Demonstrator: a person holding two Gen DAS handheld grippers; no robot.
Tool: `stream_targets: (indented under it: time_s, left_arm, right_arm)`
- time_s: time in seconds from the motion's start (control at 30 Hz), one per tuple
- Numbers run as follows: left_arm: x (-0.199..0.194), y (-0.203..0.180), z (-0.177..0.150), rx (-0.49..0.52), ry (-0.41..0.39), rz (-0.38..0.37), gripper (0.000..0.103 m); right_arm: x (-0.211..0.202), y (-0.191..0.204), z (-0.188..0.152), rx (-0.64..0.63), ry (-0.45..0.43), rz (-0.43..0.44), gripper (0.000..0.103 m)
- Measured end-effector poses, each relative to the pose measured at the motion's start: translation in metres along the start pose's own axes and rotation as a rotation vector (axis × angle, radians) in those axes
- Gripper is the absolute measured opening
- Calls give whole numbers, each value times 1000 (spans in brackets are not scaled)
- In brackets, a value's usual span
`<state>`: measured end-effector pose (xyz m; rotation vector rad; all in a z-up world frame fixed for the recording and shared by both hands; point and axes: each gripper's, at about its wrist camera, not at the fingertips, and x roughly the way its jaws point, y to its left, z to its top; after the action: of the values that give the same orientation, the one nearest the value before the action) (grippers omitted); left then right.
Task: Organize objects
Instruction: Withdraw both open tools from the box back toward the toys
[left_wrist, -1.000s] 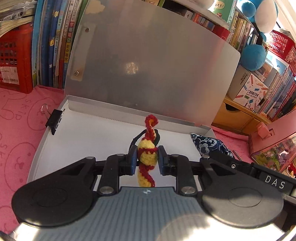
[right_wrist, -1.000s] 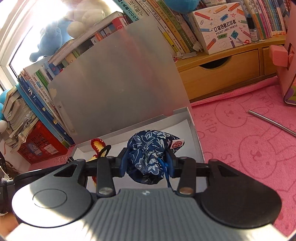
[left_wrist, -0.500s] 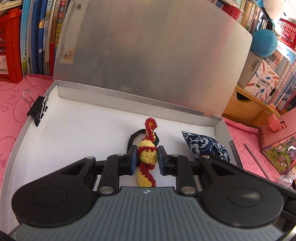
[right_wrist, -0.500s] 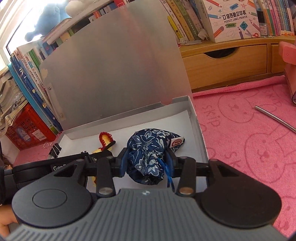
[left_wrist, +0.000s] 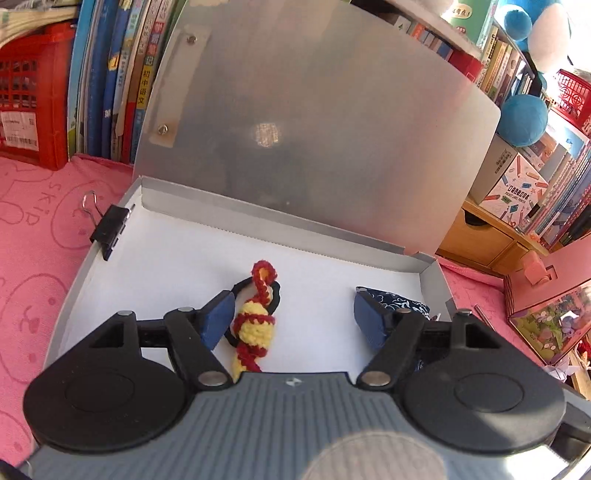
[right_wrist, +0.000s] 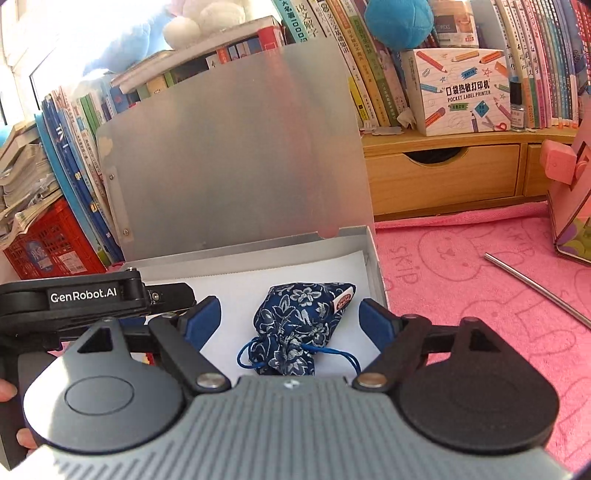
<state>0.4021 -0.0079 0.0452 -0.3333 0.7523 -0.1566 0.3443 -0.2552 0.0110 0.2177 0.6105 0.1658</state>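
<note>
Placement looks done: left gripper (left_wrist: 291, 317) and right gripper (right_wrist: 290, 319) are opening off crocheted toy (left_wrist: 253, 325) and blue floral pouch (right_wrist: 295, 328), both resting in the box (left_wrist: 436, 284) (lid up, not yet closed).

Both hand-held grippers, left (left_wrist: 293, 319) and right (right_wrist: 290, 323), are opening, releasing the crochet toy (left_wrist: 255, 325) and pouch (right_wrist: 295, 325).

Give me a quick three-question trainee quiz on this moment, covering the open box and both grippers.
1. True or false: the blue floral drawstring pouch lies inside the grey lidded box.
2. Which gripper has the red and yellow crocheted charm between its jaws: (a) left gripper, (b) right gripper?
3. What is clipped to the box's far-left rim?

Key: 1 true. 2 (a); both grippers' jaws are opening, pads clear. 3 A black binder clip.
</note>
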Motion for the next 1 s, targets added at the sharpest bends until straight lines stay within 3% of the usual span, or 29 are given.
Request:
stream_targets:
  time_s: [0.23, 0.47, 0.6, 1.0]
  left_arm:
    - [-48, -10, -3, 99, -76, 24, 83]
    - [-101, -21, -19, 186, -132, 25, 84]
    - [-133, -27, -37, 254, -173, 22, 84]
    - [-198, -29, -104, 341, -192, -38, 87]
  right_arm:
    - [-51, 7, -2, -7, -97, 1, 102]
    - [-101, 14, -9, -18, -143, 17, 103]
    - [-127, 17, -20, -42, -169, 20, 103]
    - [-188, 38, -68, -168, -225, 56, 103]
